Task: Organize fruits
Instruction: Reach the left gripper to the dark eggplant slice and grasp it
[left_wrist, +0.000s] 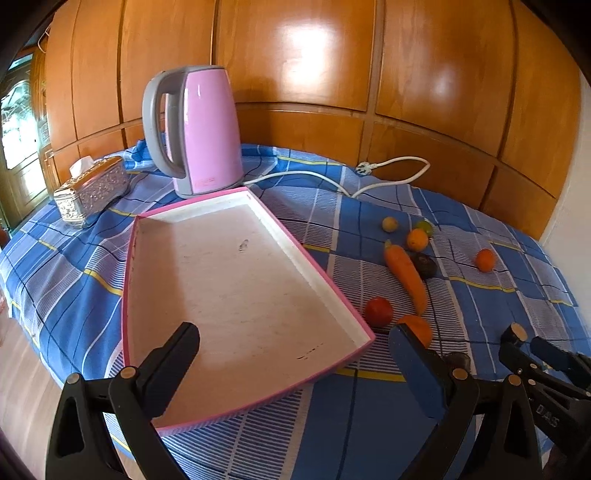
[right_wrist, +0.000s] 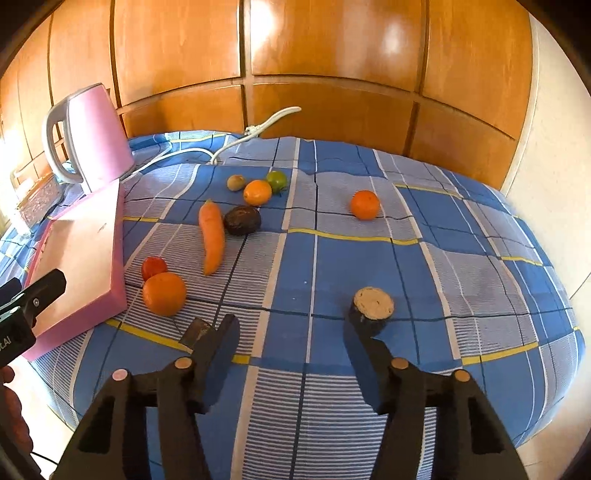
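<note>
fruit lies loose ahead of my right tongs (right_wrist: 291, 332), spread and empty; my left tongs (left_wrist: 295, 354), also spread, hover over the bare pink tray (left_wrist: 236, 266), presumably its destination.

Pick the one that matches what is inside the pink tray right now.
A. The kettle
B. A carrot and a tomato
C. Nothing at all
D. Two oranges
C: the pink tray shows only its bare white bottom, while the carrot, tomato and oranges lie on the checked cloth beside it.
</note>
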